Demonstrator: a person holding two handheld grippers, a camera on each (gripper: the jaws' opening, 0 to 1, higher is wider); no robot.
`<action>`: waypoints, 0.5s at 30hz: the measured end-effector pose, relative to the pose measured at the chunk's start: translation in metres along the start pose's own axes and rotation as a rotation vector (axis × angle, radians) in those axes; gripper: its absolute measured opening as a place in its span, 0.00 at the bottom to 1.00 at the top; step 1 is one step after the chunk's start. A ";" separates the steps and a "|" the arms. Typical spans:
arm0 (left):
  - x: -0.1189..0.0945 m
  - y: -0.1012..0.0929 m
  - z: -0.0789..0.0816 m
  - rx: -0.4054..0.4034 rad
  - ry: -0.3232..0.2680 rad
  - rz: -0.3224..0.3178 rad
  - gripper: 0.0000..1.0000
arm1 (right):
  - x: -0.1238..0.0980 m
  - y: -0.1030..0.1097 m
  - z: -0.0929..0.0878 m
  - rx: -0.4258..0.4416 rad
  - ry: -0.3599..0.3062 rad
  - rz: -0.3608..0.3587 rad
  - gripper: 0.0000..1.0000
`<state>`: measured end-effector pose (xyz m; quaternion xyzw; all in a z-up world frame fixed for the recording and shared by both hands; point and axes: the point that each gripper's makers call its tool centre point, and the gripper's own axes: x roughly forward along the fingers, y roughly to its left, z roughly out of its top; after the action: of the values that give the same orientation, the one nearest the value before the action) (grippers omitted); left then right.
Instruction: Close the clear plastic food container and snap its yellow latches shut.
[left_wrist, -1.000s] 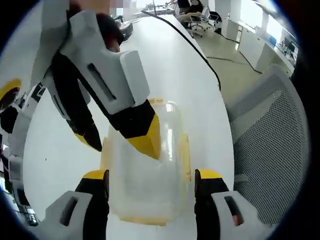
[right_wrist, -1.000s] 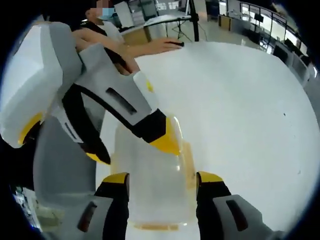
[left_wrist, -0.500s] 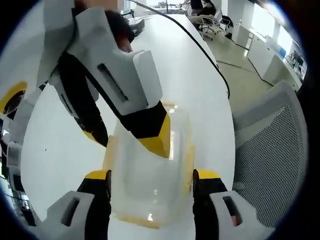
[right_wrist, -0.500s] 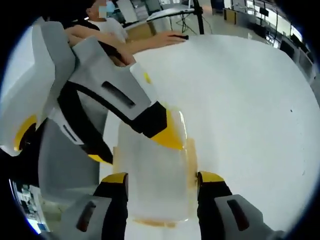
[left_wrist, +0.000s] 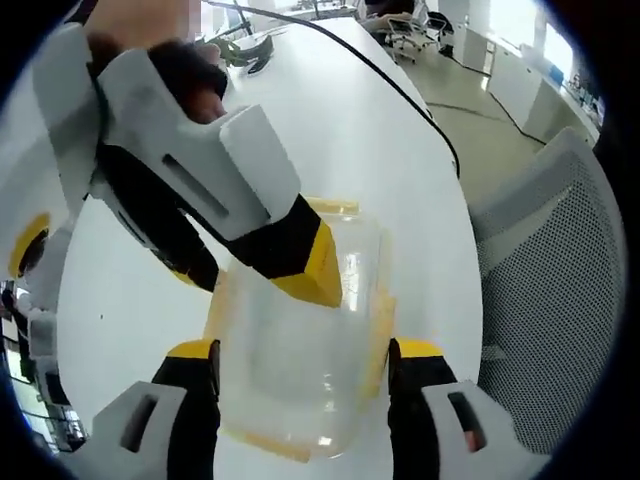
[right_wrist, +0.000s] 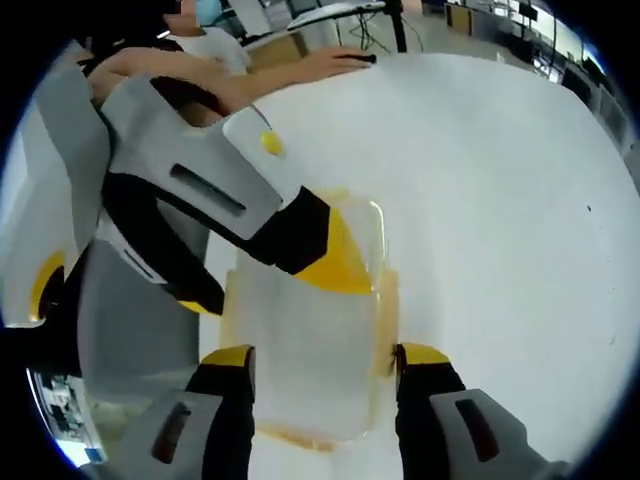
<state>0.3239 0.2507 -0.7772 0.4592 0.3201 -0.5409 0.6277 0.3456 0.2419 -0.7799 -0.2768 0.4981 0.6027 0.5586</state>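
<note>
1. Left claw (left_wrist: 302, 352) stands wide, its jaws flanking the container (left_wrist: 300, 345) without gripping; the right claw (right_wrist: 325, 358) straddles the same box from the opposite end, equally wide.
2. Compared with half a second ago, each claw's yellow tip has pressed lower onto the lid (right_wrist: 310, 330), and the container looks slightly tilted.
3. Judging from that, the lid is being seated; the yellow latches (left_wrist: 378, 335) along the container's sides look not yet snapped.
4. Container rests on the white surface (right_wrist: 500, 200); a mesh chair (left_wrist: 550, 270) stands beyond the surface's edge.
</note>
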 end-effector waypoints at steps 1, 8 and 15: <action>0.000 0.000 0.000 -0.001 -0.001 0.004 0.69 | 0.000 0.000 0.000 0.005 -0.003 0.000 0.55; 0.000 0.000 -0.001 0.022 0.005 0.019 0.68 | 0.001 -0.001 0.001 0.014 -0.003 -0.001 0.55; 0.000 -0.004 0.001 0.062 0.005 0.016 0.63 | 0.001 -0.003 0.002 0.033 0.006 -0.009 0.53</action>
<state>0.3197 0.2496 -0.7774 0.4825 0.3012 -0.5442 0.6167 0.3484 0.2439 -0.7805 -0.2714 0.5085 0.5911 0.5643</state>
